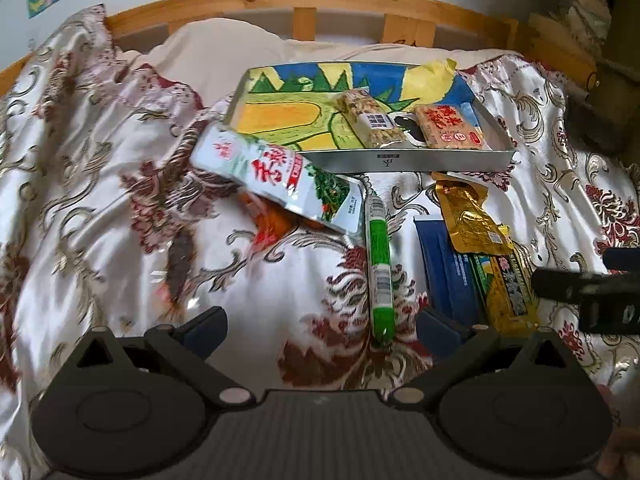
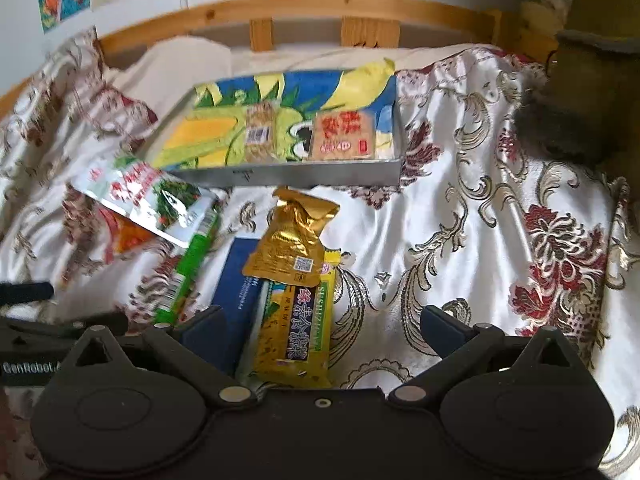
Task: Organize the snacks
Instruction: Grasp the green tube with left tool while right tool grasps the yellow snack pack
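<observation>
Spreading wide, both the left gripper (image 1: 320, 322) and right gripper (image 2: 320, 322) hold nothing. "GenRobot" marks the left gripper's body; the yellow packet (image 2: 294, 340) reads "SUSHIPEANUT".

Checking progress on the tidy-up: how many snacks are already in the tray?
2. A nut bar lies mid-tray and an orange pack sits beside it at the right end. The rest are on the bedspread; nothing else shows inside.
</observation>
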`<state>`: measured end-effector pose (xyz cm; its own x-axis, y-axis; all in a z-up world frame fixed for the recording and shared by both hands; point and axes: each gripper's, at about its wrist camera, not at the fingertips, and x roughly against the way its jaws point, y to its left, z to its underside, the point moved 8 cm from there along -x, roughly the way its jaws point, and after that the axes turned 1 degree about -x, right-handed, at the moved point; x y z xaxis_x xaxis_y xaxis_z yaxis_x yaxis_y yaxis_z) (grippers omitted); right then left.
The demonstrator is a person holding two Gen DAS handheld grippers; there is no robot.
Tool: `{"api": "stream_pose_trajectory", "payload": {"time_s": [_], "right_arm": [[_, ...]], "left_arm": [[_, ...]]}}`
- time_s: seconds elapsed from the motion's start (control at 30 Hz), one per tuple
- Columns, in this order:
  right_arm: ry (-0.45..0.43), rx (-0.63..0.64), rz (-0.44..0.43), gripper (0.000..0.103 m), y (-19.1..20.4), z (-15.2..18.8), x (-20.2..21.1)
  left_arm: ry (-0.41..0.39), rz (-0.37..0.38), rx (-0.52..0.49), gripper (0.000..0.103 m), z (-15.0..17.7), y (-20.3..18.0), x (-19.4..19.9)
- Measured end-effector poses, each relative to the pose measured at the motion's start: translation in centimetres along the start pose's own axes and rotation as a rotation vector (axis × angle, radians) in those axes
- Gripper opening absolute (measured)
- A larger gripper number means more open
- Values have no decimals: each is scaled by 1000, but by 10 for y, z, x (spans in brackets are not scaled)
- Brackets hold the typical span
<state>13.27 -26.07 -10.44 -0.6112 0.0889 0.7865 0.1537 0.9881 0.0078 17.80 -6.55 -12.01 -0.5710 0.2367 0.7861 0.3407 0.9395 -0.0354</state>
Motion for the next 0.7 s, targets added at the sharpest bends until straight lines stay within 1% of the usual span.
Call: {"api": "stream_pose_trajectory", "payload": {"time_s": [0.1, 0.17, 0.23, 0.37, 0.43, 0.5, 0.6, 0.7], "right_arm": [[19, 43, -3, 100, 7, 2, -11], [31, 71, 4, 96, 10, 3, -18], [40, 88, 13, 93, 10, 4, -25], [69, 94, 29, 85, 9, 7, -38], [81, 98, 26, 83, 11, 8, -43], [88, 105, 23, 82, 14, 8, -48], [97, 115, 12, 81, 19, 8, -54], [112, 132, 30, 77, 21, 10, -63]], "left_arm": [[-14, 6, -27, 102, -6, -3, -11], [-24, 11, -52, 100, -9, -5, -18], [-23, 24, -67, 95, -10, -8, -24], [-22, 61, -80, 88, -11, -13, -33], [-25, 80, -87, 80, -12, -15, -37], [-21, 98, -89, 75, -14, -17, -41], [-2, 136, -79, 57, -14, -20, -48], [11, 155, -72, 50, -13, -21, -54]]}}
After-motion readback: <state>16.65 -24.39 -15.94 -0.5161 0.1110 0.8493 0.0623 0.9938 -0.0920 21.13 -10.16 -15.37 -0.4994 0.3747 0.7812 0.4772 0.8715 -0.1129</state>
